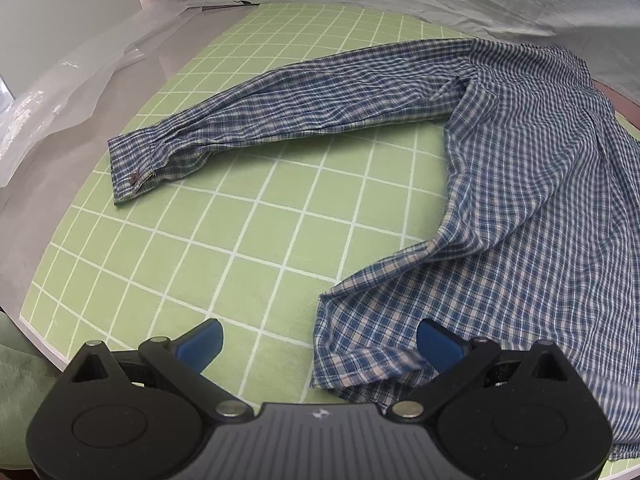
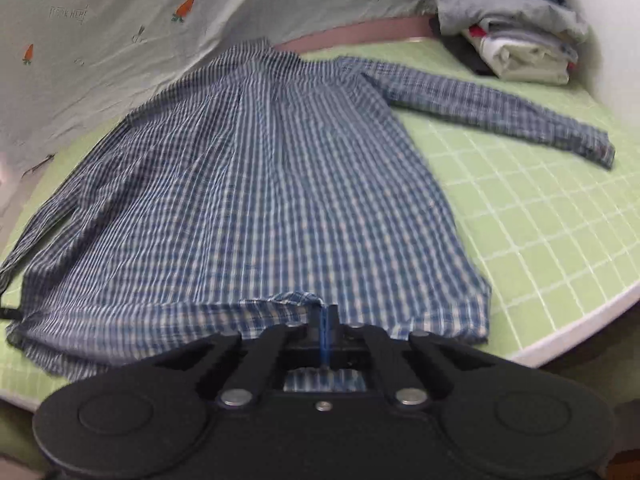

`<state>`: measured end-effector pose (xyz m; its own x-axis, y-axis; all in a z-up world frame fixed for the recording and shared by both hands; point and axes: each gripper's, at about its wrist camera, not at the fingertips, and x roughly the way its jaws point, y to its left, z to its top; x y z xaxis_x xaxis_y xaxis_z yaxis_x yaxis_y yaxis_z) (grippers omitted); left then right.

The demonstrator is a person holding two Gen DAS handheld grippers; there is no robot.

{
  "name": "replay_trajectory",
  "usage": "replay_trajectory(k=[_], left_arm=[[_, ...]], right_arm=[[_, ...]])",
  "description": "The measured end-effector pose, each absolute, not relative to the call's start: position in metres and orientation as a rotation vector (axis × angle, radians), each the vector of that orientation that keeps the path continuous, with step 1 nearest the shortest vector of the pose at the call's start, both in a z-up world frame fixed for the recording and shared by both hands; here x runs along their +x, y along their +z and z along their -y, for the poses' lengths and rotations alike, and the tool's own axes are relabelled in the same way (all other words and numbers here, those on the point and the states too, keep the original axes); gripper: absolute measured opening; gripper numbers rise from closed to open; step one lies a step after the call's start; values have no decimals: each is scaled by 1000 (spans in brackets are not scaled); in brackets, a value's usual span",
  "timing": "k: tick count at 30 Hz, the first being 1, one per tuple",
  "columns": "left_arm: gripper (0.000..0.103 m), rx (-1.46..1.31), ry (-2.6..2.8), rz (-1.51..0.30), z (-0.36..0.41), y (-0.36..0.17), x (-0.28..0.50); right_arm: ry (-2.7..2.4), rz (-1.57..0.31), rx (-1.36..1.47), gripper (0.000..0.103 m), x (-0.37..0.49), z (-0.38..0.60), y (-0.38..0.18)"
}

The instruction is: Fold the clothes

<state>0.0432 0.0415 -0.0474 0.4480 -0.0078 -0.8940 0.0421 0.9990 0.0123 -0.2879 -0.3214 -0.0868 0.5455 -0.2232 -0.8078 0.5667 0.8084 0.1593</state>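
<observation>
One blue checked shirt [image 2: 256, 184] lies spread, back up, on my green grid mat [image 2: 540, 216], both sleeves flung outward; the left sleeve's buttoned cuff [image 1: 132, 168] rests flat on the mat. My right gripper [image 2: 325, 320] is pinched tight on the shirt's near hem. My left gripper [image 1: 320, 340] hangs wide apart over the hem corner, holding nothing. No containers seen; a stack of folded clothes [image 2: 516, 24] sits at the mat's far right corner. Carrot-print sheet [image 2: 120, 40] behind.

Each claw [image 1: 320, 340] [image 2: 325, 320] is matte black with round silver pivot pins and blue finger pads [image 1: 438, 344].
</observation>
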Motion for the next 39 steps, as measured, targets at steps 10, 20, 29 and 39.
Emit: replay_trajectory(k=[10,20,29,39], left_arm=[[96,37,-57,-1113,-43,-57,60],[59,59,-101,-1136,-31,-70,68],[1,-170,-167,-1073,-50,-30,36],[0,-184,37,-1062,-65,-25,1]], right_arm=[[-493,-727,654,50,-314,340,-70],[-713,-878,480,62,-264,395,-111],[-537,-877,443,1,-268,398,-102],[-643,-682,635,1,-310,424,-83]])
